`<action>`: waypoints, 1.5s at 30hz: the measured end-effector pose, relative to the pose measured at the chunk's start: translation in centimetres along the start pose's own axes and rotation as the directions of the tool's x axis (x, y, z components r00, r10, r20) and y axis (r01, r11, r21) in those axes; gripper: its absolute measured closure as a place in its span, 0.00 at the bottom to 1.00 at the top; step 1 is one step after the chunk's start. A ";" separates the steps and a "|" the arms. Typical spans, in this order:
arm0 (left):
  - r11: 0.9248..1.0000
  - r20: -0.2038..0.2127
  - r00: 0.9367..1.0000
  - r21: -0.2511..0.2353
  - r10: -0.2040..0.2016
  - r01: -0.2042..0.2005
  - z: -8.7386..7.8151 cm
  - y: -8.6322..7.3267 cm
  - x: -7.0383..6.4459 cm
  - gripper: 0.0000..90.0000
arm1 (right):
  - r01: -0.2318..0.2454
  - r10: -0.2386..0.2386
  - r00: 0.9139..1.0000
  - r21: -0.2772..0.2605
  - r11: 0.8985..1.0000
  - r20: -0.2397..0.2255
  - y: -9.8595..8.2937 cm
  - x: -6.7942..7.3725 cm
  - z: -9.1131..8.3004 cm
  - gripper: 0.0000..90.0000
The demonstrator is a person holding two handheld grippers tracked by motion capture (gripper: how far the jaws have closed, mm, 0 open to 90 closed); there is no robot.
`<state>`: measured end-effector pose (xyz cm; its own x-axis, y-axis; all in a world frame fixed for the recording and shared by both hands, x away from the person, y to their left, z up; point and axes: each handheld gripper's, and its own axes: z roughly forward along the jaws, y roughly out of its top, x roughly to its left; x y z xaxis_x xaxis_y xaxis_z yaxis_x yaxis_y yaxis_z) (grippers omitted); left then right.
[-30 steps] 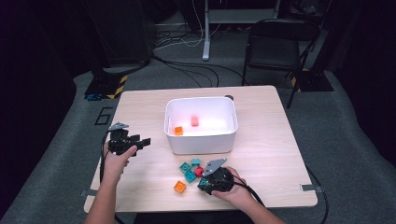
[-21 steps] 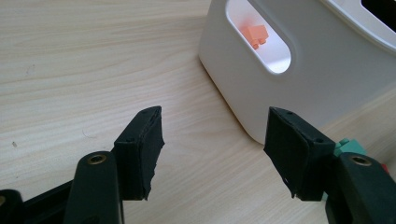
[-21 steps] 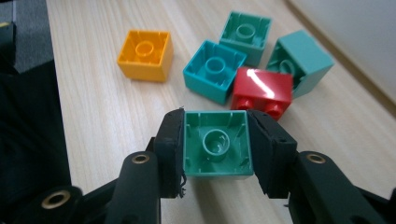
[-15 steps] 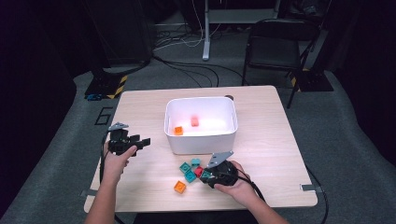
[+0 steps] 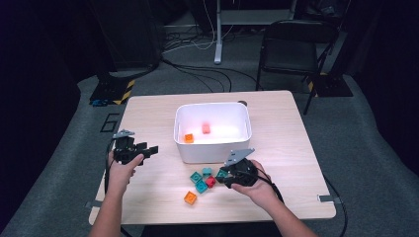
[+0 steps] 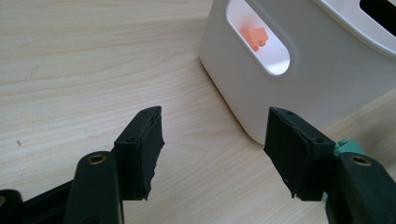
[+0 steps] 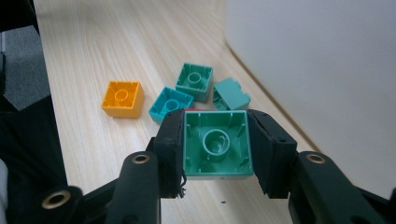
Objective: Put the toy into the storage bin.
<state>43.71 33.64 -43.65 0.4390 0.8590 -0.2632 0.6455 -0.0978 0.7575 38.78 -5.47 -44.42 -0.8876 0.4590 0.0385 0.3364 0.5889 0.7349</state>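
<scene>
My right gripper [image 5: 225, 176] is shut on a green brick [image 7: 215, 144], hollow side toward the camera, just in front of the white bin [image 5: 212, 150]. Beside it on the table lie two teal bricks [image 5: 196, 177] [image 5: 201, 186], a green one [image 5: 206, 171], a red one [image 5: 211, 181] and an orange one [image 5: 190, 198]. The right gripper view shows the orange brick [image 7: 122, 98] and teal brick [image 7: 171, 103] beyond the held one. My left gripper [image 5: 149, 149] is open and empty, left of the bin. An orange brick [image 5: 188, 138] and a pink brick [image 5: 206, 128] lie in the bin.
The bin's handle hole [image 6: 259, 42] faces my left gripper [image 6: 215, 149], and the orange brick [image 6: 256, 36] shows through it. Bare wooden tabletop [image 5: 148, 118] lies left of and behind the bin. A black chair [image 5: 291, 44] and floor cables stand beyond the table.
My right gripper has shifted a little forward toward the bin, away from the table's near edge. The left gripper has stayed in place.
</scene>
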 end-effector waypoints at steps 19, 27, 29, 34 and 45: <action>1.000 0.001 1.000 -0.004 -0.004 0.004 -0.2 0.0 0.0 0.41 | 0.011 -0.011 1.000 -0.029 1.000 0.005 5.4 -1.9 -3.6 0.65; 1.000 0.001 1.000 -0.009 -0.009 0.009 -0.3 -0.1 0.3 0.41 | -0.002 0.003 1.000 -0.028 1.000 0.022 7.8 -3.6 -4.5 0.65; 1.000 0.002 1.000 -0.009 -0.011 0.011 -0.3 -0.1 0.3 0.41 | -0.005 0.006 0.999 -0.029 1.000 0.032 8.4 -4.0 -4.7 0.65; 1.000 0.002 1.000 -0.009 -0.012 0.012 -0.3 -0.1 0.3 0.41 | -0.004 0.005 0.999 -0.036 0.999 0.050 9.8 -4.8 -4.9 0.65; 1.000 0.001 1.000 -0.020 -0.016 0.016 -0.3 -0.1 0.4 0.41 | -0.002 0.005 0.997 -0.037 0.999 0.081 12.2 -6.5 -4.0 0.65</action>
<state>43.62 34.19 -43.65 0.4293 0.8601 -0.2754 0.6396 -0.0742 0.7651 47.40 -3.88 -32.97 -0.8575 0.5144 -0.0128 0.3263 0.5629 0.7594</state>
